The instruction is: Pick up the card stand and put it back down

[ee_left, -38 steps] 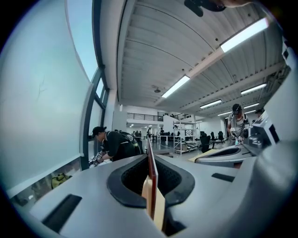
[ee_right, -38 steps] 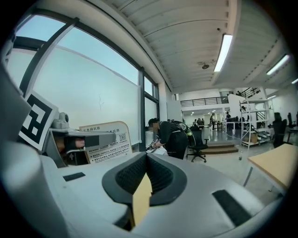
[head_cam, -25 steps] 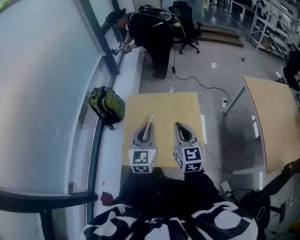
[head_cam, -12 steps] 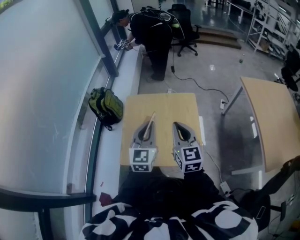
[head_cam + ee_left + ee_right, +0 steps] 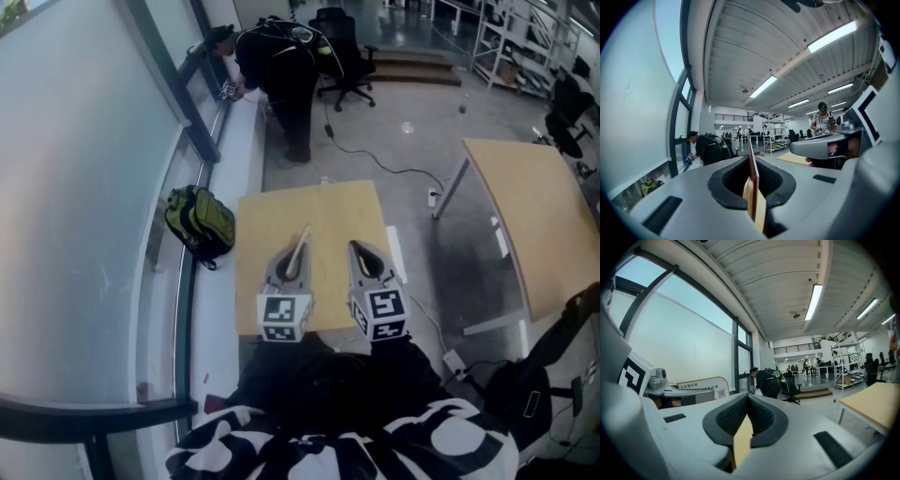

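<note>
The card stand (image 5: 301,247) is a thin board, seen edge-on in the head view. It sits between the jaws of my left gripper (image 5: 299,253), which is shut on it above the small wooden table (image 5: 309,206). From the left gripper view the stand's edge (image 5: 753,174) runs straight up between the pads. The right gripper view shows the stand's printed face (image 5: 704,385) at the left, held in the left gripper (image 5: 665,391). My right gripper (image 5: 362,251) hovers beside it, shut with nothing between its pads (image 5: 761,417).
A green backpack (image 5: 199,220) lies on the ledge left of the table. A larger wooden table (image 5: 534,216) stands to the right. Farther off, a person in black (image 5: 281,56) bends by the window near an office chair (image 5: 342,47). Cables run across the floor.
Both grippers have drifted a little across the table together, with the card stand still held in the left one. The head view has shifted slightly.
</note>
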`<state>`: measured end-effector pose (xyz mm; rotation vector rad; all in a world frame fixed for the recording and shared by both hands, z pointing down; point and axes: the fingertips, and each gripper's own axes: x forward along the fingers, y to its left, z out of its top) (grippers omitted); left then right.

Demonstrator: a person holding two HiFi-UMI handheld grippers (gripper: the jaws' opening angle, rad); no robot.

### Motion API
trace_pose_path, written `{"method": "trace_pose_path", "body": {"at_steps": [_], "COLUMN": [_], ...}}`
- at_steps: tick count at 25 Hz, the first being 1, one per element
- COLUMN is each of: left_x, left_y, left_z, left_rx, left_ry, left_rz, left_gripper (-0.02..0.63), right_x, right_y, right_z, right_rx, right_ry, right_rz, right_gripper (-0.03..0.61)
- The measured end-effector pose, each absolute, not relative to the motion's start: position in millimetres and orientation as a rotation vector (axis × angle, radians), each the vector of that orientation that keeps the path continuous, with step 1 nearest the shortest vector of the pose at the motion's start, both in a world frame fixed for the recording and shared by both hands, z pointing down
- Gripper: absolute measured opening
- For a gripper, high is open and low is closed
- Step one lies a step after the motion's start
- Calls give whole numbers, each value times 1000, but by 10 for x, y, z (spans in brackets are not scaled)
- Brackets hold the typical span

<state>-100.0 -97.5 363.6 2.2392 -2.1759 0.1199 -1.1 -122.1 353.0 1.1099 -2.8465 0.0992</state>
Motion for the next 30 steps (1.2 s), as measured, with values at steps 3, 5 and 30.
{"method": "trace_pose_path", "body": {"at_steps": [3,5,30], "left_x": [-891,-822,139], "left_y": [-1021,-1057,-1258], "left_z": [3664,3676,3965], "left_rx": [2275,2297,2565], "left_ry": [-2130,-2100,-1619], "left_rz": [123,125,168], "left_gripper": [18,18,18], "right_x": [133,246,1268], "right_y": [-1240,-1271,-1175], "right_z": [3549,3564,4135], "right_rx": [1163,1206,1556], "right_ry": [-2821,-2801,-2516], "right_rz": [106,117,341], "right_gripper": [21,21,21]}}
